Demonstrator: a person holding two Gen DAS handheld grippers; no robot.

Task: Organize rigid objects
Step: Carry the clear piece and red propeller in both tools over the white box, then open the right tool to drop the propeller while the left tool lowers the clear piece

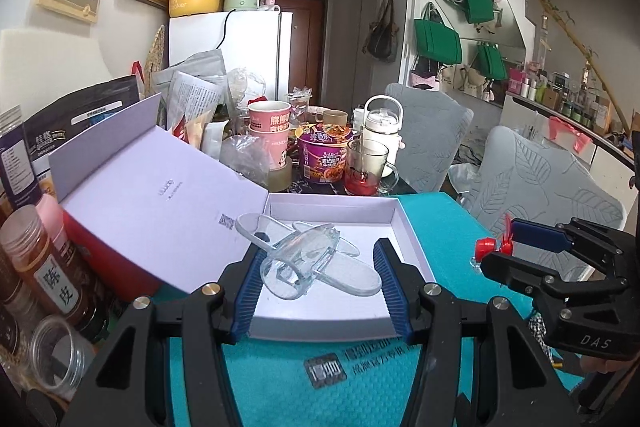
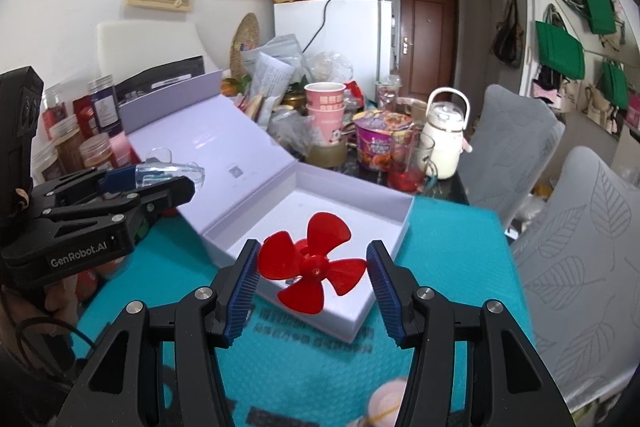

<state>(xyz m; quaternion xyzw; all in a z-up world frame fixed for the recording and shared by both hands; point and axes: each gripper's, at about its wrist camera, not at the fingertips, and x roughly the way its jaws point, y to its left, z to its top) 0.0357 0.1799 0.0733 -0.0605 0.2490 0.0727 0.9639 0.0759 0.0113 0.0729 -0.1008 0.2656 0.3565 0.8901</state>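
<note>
Left gripper [image 1: 318, 291] has its fingers [image 1: 247, 291] clamped on a clear plastic piece [image 1: 308, 259], see-through, with a ring-like end and flat oval blades. It is held in the air over the open white box [image 1: 412, 247]; from the right wrist view the same piece [image 2: 172, 171] sticks out past the left gripper [image 2: 160, 183], above the box lid [image 2: 208, 147].

Right gripper [image 2: 312, 277] has its fingers [image 2: 244, 283] closed on a red propeller [image 2: 316, 263], four blades, hub facing the camera, blade tips touching both pads. It hangs above the near corner of the box [image 2: 360, 323]. In the left wrist view the red propeller [image 1: 494, 246] shows edge-on between the right gripper's [image 1: 508, 249] fingers, off the right side of the box.

Box sits on a teal mat [image 1: 440, 227] on the surface, lid folded back to the left, inside of the tray looks bare white.

Behind the box: instant noodle cup [image 1: 324, 159], stacked pink paper cups [image 1: 269, 131], white kettle [image 1: 382, 129], glass mug [image 1: 366, 169]. Spice jars [image 1: 40, 259] stand left of the box.
</note>
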